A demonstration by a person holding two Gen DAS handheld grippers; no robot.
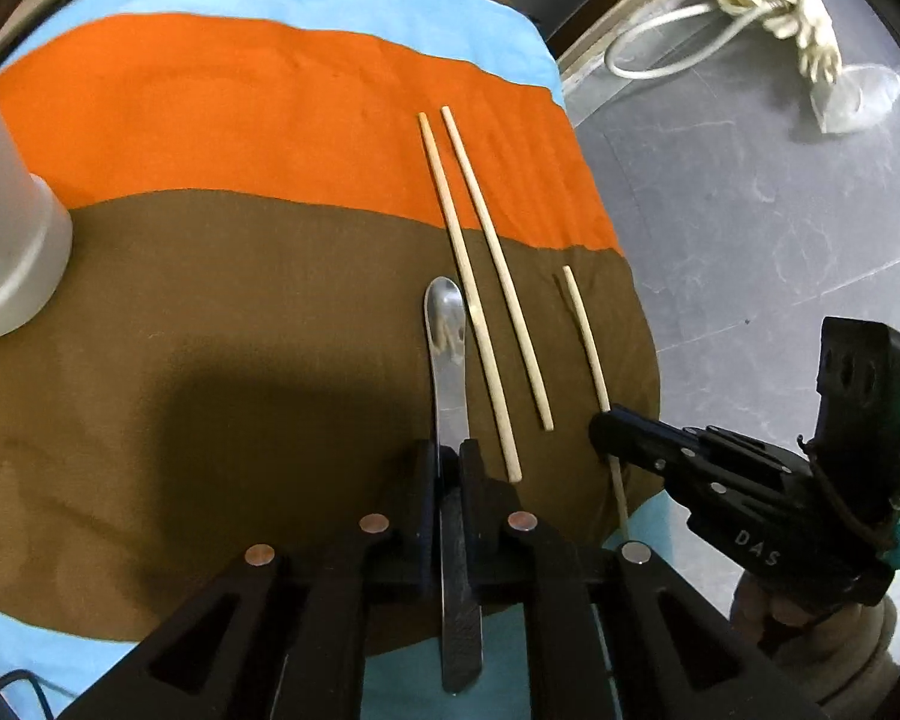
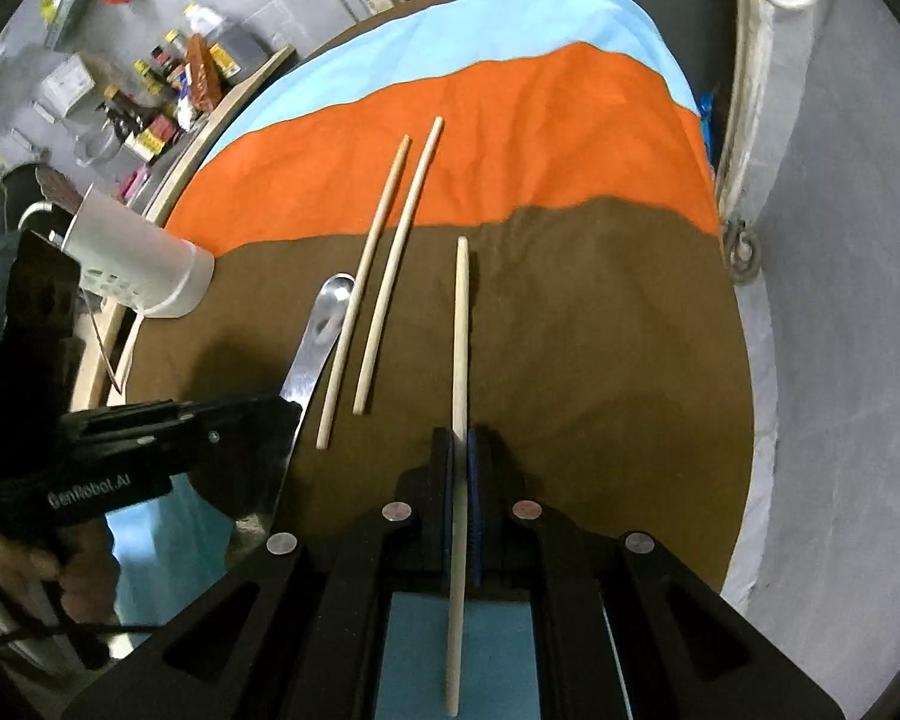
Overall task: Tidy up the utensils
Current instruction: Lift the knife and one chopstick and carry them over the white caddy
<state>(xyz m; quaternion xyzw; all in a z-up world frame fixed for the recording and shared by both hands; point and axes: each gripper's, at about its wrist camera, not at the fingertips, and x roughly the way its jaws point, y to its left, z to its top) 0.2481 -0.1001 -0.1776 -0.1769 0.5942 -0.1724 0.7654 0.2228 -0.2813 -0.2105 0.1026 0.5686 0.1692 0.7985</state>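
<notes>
You have one utensil clamped in each hand-held gripper, so both can go to the holder in one trip. Your left hand-held gripper [image 1: 448,468] is closed narrow on the spoon [image 1: 447,354], gripping the flat handle near its middle, so the bowl sticks out toward 12 o'clock and the handle's end runs back between the fingers toward 6 o'clock; that hold keeps it balanced. Your right hand-held gripper [image 2: 461,450] is pinched just as tight on a single chopstick [image 2: 461,324], again near mid-length, with the tip reaching toward 12 o'clock and the rest trailing back under the camera. From these views I cannot tell whether either utensil is clear of the cloth [image 1: 240,276] that covers the desk. The other two chopsticks [image 1: 480,276] lie loose, side by side and nearly parallel, between your two grippers; in the left view they sit at about 1 o'clock from the spoon. They look like the next thing to collect. The white holder [image 2: 144,264] stands near the desk's edge, at about 10 o'clock in the right view, well apart from both grippers, with some dark handles already in it. Both your grippers tilt steeply down at the desk, side by side, each aimed along the utensil it holds, with your hands low behind them.
</notes>
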